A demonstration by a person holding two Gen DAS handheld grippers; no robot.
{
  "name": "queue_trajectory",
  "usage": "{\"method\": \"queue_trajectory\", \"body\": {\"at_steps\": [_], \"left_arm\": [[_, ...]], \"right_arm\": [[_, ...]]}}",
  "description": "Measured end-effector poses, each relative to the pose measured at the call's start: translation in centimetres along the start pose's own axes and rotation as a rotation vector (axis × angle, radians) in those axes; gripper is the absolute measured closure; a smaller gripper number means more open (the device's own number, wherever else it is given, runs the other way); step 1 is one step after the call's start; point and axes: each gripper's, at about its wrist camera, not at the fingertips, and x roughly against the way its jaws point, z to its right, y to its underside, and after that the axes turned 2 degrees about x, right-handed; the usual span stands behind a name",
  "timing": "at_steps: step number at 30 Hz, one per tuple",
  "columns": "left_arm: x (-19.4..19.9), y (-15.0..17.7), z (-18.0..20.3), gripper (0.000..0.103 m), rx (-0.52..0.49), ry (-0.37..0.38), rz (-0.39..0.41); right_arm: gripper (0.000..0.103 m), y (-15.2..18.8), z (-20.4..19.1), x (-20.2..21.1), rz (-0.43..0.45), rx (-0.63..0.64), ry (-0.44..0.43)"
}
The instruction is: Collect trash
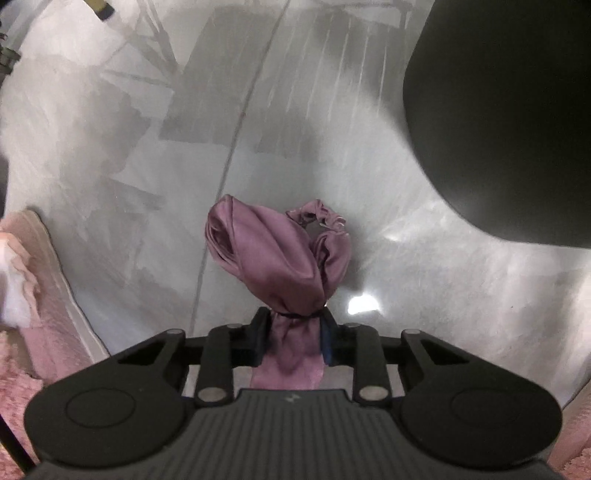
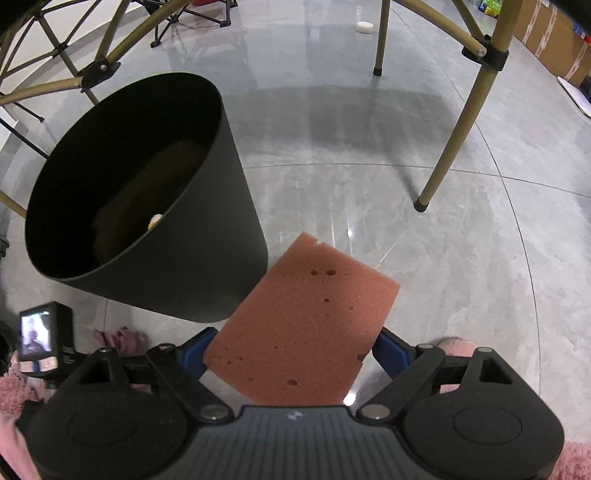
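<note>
My left gripper [image 1: 294, 332] is shut on a purple satin cloth [image 1: 273, 251], bunched and held above the grey floor. The black trash bin [image 1: 509, 118] looms at the upper right of the left wrist view. My right gripper [image 2: 291, 354] is shut on a reddish-brown sponge [image 2: 306, 332], held above the floor just right of the black bin [image 2: 147, 192]. The bin's mouth faces the right wrist camera; a small pale item [image 2: 155, 220] lies inside. The left gripper's camera unit [image 2: 44, 336] shows at the lower left.
Gold folding table legs [image 2: 454, 140] stand on the glossy grey tile floor [image 2: 369, 184], behind and to the right of the bin. A small white round object [image 2: 365, 26] lies far back. Pink fluffy fabric [image 1: 44, 295] shows at the lower edges.
</note>
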Motion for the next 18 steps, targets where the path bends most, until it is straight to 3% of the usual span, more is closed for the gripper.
{"method": "queue_trajectory", "body": {"at_steps": [18], "left_arm": [[11.5,2.8,-2.8,0.075,0.014,-0.012,0.21]], "right_arm": [[0.014,1.0,-0.3,2.3,0.09,0.019,-0.001]]}}
